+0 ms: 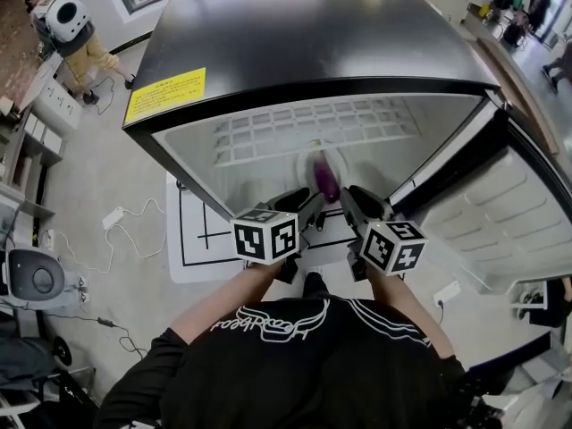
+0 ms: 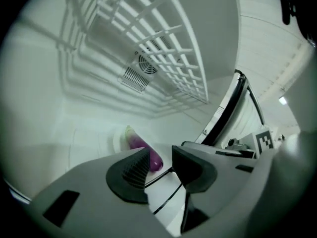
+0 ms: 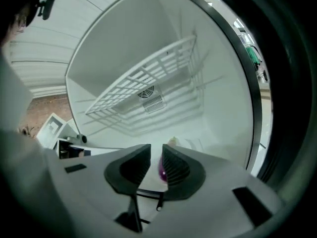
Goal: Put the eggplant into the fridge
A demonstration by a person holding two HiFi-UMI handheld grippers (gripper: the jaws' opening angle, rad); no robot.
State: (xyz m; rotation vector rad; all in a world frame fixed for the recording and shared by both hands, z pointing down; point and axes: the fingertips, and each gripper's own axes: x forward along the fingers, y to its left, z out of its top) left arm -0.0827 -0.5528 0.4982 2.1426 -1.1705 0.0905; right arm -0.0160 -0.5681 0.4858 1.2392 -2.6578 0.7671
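I see the fridge's white inner floor [image 2: 69, 138] spreading ahead of and below the left gripper [image 2: 161, 163]. The eggplant [image 2: 141, 145] lies directly on it, just beyond that gripper's tips (pale stem end farther in). A wire shelf [image 2: 163, 58] spans above.

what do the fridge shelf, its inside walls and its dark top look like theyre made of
Shelf: a white grid of thin bars, likely coated wire, though moulded plastic is possible.
Inside walls: smooth white with a soft sheen and rounded corners, probably moulded plastic.
Top: dark and glossy, mirroring the room's light, likely painted sheet metal.
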